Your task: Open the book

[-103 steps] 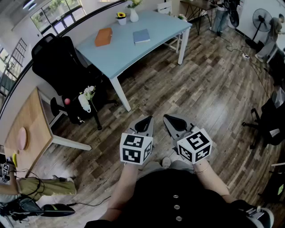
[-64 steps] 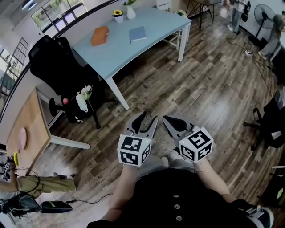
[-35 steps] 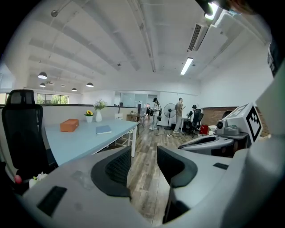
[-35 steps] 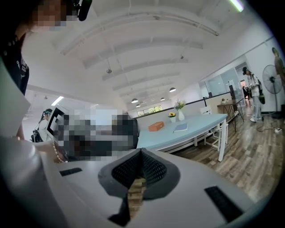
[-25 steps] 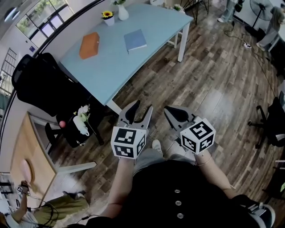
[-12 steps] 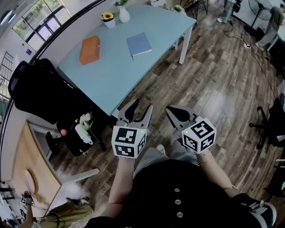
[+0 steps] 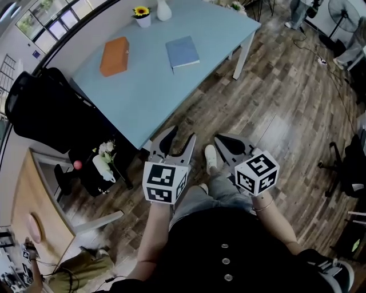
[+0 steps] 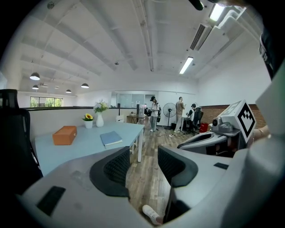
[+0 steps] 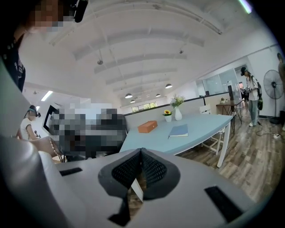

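Approach: book (image 7: 182, 52) nearer on tabletop (image 7: 143, 86), unreached.
Left tongs (image 7: 182, 135): just opened wide, empty.
Right tongs (image 7: 219, 138): closed, empty.

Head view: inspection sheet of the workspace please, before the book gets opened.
Surface: light blue table, mostly bare.
Job's things: blue book, closed, flat on the table, apart from the rest.
Clutter: orange box left of the book; sunflower pot and white vase at the far edge.
Grippers: left gripper jaws have just been opening, now apart, nothing between; right gripper jaws together, empty. Both over the floor, short of the table.
Cables: cable on the floor at upper right, near the fan.
Surroundings: wood floor; black office chair and wooden desk at left; people at the far end.
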Motion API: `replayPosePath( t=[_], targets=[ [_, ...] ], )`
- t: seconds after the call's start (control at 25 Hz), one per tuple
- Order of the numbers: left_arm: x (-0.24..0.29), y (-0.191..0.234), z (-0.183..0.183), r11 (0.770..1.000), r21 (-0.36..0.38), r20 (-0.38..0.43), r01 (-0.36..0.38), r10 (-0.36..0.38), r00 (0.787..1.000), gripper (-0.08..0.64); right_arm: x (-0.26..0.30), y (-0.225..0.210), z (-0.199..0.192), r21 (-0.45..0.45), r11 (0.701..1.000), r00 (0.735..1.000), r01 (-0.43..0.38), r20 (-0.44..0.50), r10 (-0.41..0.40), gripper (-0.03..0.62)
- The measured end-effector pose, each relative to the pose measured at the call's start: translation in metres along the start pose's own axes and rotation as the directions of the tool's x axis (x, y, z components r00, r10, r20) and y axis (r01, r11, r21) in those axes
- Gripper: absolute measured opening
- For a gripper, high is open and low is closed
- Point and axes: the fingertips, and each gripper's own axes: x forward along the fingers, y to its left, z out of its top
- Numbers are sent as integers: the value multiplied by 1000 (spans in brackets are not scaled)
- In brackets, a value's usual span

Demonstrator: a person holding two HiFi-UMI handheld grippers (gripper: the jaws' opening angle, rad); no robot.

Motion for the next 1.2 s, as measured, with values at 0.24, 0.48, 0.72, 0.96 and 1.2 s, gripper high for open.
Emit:
replayPosePath(
  t=[0.24,0.48,0.72,0.96,1.2],
  targets=[
    [26,31,1,999,-32,-20,-42,41,999,178,36,-26,14,9,999,999,-39,-4,39,2],
    [72,60,17,997,-40,-36,-67,65,997,178,71,-70,41,-4,998,998,-65,-6,65,2],
    [110,87,38,992,-76,-32,-99,96,995,178,103,-108,69,-7,994,993,-113,21,113,2],
    [150,103,52,990,-71,-32,-120,118,993,178,125,-139,89,-39,989,989,-146,23,147,2],
    [186,96,62,992,-86,-35,-88,85,996,178,130,-169,98,-37,988,989,-147,25,148,2]
  ],
)
